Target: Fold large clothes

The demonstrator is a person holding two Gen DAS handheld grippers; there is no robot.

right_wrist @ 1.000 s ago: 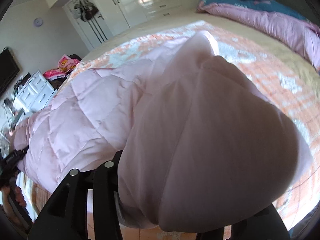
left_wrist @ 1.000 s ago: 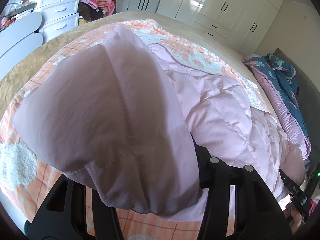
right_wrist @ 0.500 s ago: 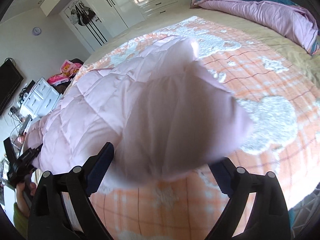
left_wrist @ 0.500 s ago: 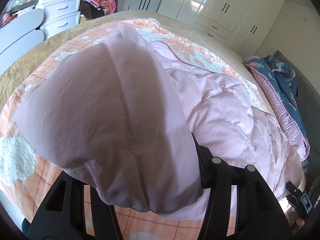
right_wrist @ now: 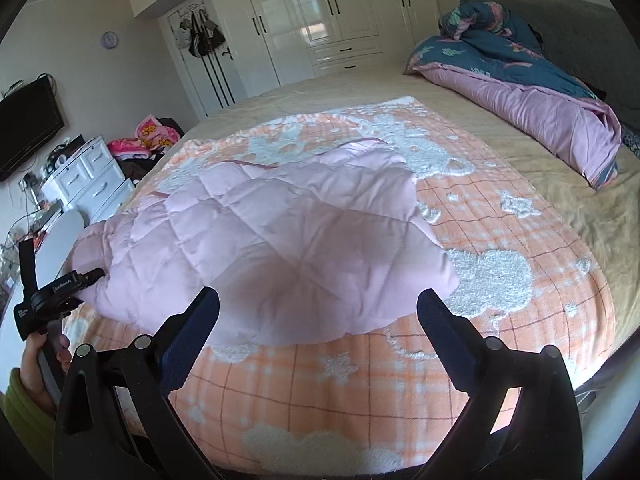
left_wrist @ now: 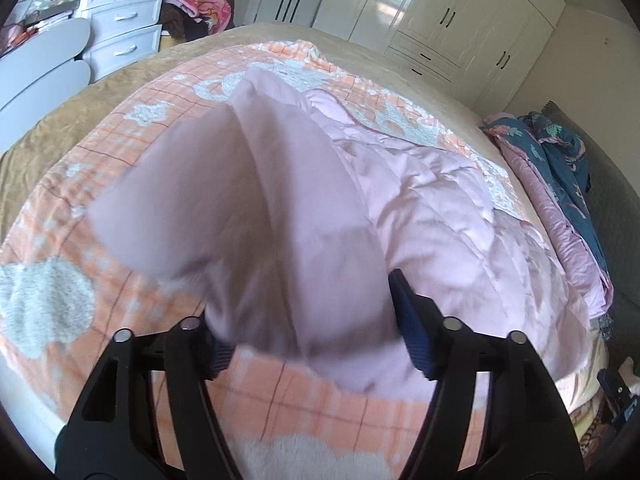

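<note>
1. Right gripper [right_wrist: 318,320] let go of its corner since a second ago; jaws now spread, empty, hovering just near of the pale pink quilted padded garment [right_wrist: 280,248].
2. Left gripper [left_wrist: 306,332] opening too: fingers apart around the raised fold, fabric blurred, likely dropping.
3. Garment lies on the orange checked fleece blanket [right_wrist: 500,280], near half of the bed.
4. Do it well: let the left corner settle before pulling back, then match both near edges.
</note>
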